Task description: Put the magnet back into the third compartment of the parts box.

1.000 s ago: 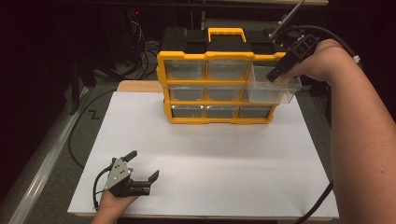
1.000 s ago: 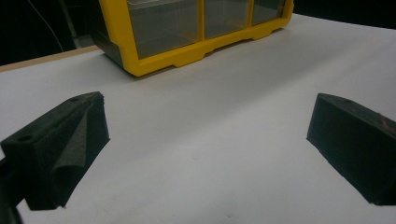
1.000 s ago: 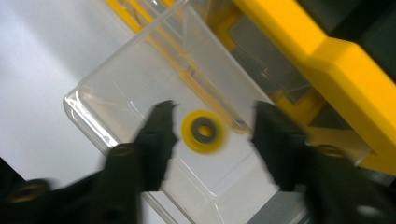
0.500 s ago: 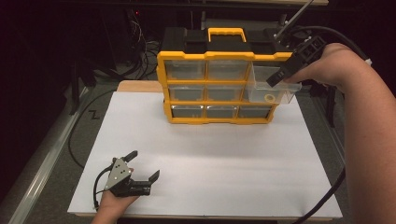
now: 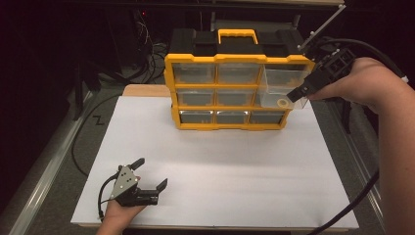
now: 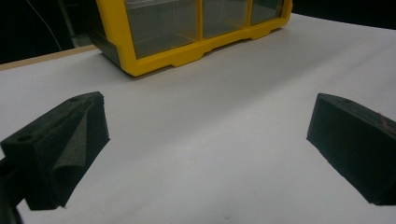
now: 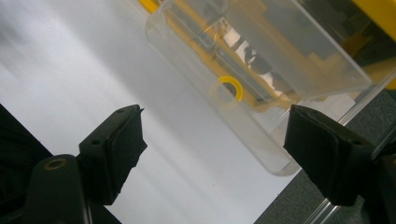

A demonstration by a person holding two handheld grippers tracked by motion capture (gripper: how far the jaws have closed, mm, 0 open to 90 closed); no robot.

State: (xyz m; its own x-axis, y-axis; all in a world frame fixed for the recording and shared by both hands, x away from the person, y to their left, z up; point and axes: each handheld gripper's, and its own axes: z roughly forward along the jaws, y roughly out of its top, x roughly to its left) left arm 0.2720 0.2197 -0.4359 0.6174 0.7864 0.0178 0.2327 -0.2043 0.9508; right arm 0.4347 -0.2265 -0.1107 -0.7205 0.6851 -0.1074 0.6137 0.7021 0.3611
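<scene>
The right gripper (image 5: 296, 95) has just been opening — nothing between its jaws — just beside the pulled-out clear drawer (image 5: 284, 88), whose long axis juts from the yellow organizer (image 5: 240, 58).

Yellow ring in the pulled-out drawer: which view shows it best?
The right gripper view: the yellow ring sits close and sharp through the clear drawer wall, just beyond the open right tongs. The high view shows it as a small pale ring low in that drawer. The left gripper view gives the organizer's bottom drawers, not the ring.

light: bright white table (image 5: 220, 161), dark surroundings | glare: clear drawer (image 7: 261, 70) | blur: slight
</scene>
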